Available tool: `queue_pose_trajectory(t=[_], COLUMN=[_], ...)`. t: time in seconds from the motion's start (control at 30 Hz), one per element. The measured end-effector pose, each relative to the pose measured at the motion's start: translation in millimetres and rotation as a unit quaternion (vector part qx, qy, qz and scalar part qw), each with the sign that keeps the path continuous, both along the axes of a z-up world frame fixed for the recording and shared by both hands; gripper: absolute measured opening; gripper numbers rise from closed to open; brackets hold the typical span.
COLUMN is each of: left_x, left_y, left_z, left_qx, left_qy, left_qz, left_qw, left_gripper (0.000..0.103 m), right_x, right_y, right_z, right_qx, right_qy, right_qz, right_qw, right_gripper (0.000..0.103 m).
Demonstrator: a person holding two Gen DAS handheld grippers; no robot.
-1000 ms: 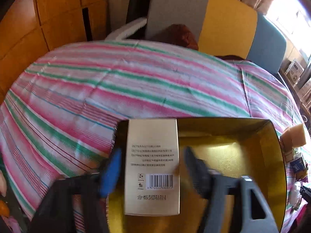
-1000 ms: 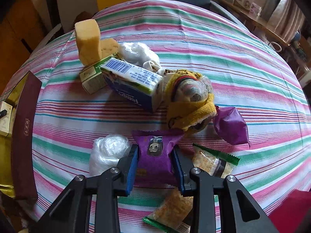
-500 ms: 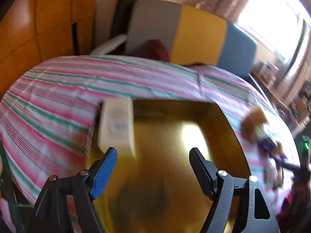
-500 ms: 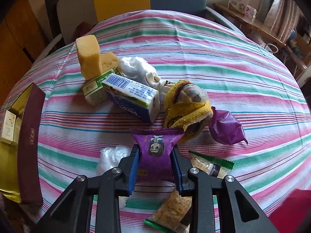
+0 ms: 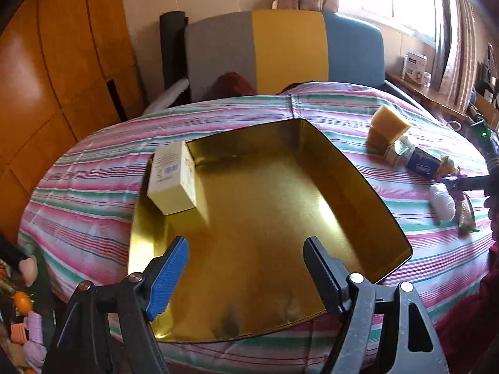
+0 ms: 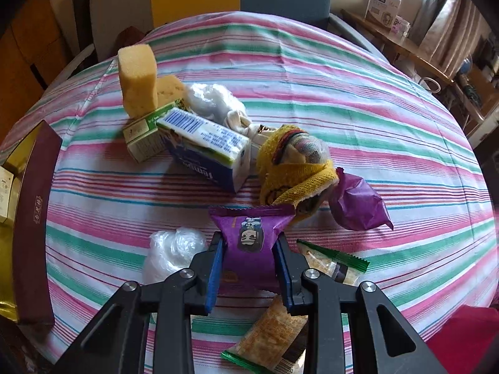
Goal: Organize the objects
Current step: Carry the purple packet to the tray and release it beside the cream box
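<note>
A wide gold-lined box (image 5: 358,180) lies on the striped tablecloth, and a cream carton (image 5: 172,180) rests against its far left wall. My left gripper (image 5: 246,268) hangs open above the box's near end with nothing between its fingers. In the right wrist view my right gripper (image 6: 249,268) is shut on a purple snack packet (image 6: 251,237), lifted a little off the cloth. The box's dark red outer wall (image 6: 34,218) shows at that view's left edge. My right gripper also appears small at the far right of the left wrist view.
Past the packet lie a blue-white carton (image 6: 209,149), a green box (image 6: 146,134), yellow sponges (image 6: 137,78), white plastic bags (image 6: 174,252), a yellow knitted bundle (image 6: 296,168), a purple wrapper (image 6: 358,202) and cracker packets (image 6: 333,265). A multicoloured chair (image 5: 287,50) stands behind the table.
My left gripper has drawn back and swung right, leaving the cream carton in the box's far left corner. My right gripper has kept its hold on the purple packet and raised it slightly.
</note>
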State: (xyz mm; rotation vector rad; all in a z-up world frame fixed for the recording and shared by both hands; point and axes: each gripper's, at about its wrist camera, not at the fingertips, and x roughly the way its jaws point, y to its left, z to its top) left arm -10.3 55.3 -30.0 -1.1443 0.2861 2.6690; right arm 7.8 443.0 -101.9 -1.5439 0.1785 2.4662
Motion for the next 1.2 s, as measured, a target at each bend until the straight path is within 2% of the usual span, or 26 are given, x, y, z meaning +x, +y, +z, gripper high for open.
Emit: queue_pose_trajectory(t=[0.27, 0.57, 0.73, 0.83, 0.97, 1.07, 1.2], left_x=[7.9, 7.4, 5.2, 3.0, -2.7, -8.4, -17.2], left_y=[-13.2, -38.7, -57.7, -71.5, -95.5, -118.9, -157.5], left_z=[6.9, 6.7, 8.9, 8.3, 6.0, 3.0, -4.1], left_qx=[0.0, 0.005, 0.005, 0.009, 0.013, 0.02, 0.047], left_qy=[0.015, 0.008, 0.012, 0.01, -0.001, -0.008, -0.019], left_qz=[0.019, 0.041, 0.055, 0.068, 0.091, 0.117, 0.172], left_qw=[0.9997, 0.9991, 0.9984, 0.9976, 0.9958, 0.9929, 0.9838], left_gripper=[0.077, 0.077, 0.077, 0.077, 0.077, 0.077, 0.073], right_x=[2.9, 0.4, 1.3, -3.1, -15.7, -27.9, -42.8], right_y=[3.7, -8.5, -24.1, -56.5, -130.3, -197.4, -288.8], right_z=[8.6, 4.6, 27.0, 54.4, 76.9, 74.8, 51.9], right_qx=[0.007, 0.018, 0.003, -0.012, -0.041, -0.072, -0.109], right_qy=[0.025, 0.021, 0.051, 0.082, 0.098, 0.083, 0.043], right_qz=[-0.016, -0.004, 0.001, 0.038, 0.121, 0.187, 0.258], right_qw=[1.0, 1.0, 0.999, 0.996, 0.987, 0.976, 0.959], right_gripper=[0.032, 0.032, 0.032, 0.032, 0.032, 0.032, 0.032])
